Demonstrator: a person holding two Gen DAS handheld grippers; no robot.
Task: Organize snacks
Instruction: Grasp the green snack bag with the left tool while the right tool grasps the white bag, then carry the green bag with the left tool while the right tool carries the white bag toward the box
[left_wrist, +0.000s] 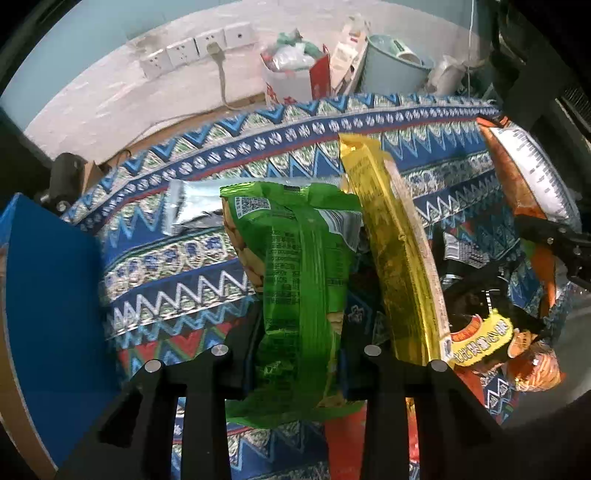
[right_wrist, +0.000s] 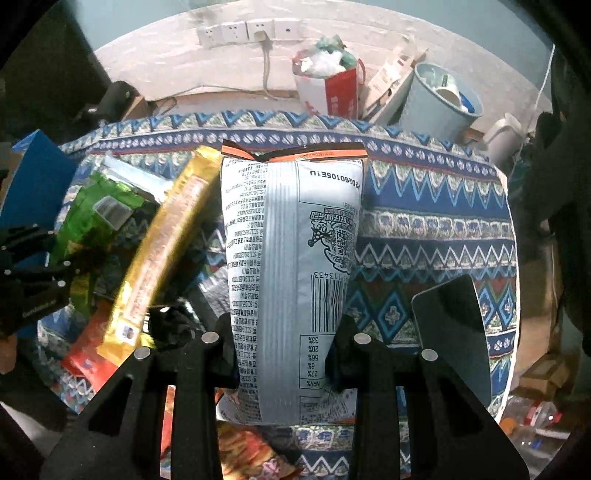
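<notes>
While both hands are loaded, left hand-held gripper pinches the green snack bag, right hand-held gripper pinches the grey chip bag; both bags run lengthwise straight ahead above the bench, blue box closest to the left.

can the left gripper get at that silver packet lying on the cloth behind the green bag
Probably not as things stand. The left gripper is shut on the green bag, so it has no free grip, and that bag hangs between it and the silver packet. It would need to set the bag down first.
</notes>
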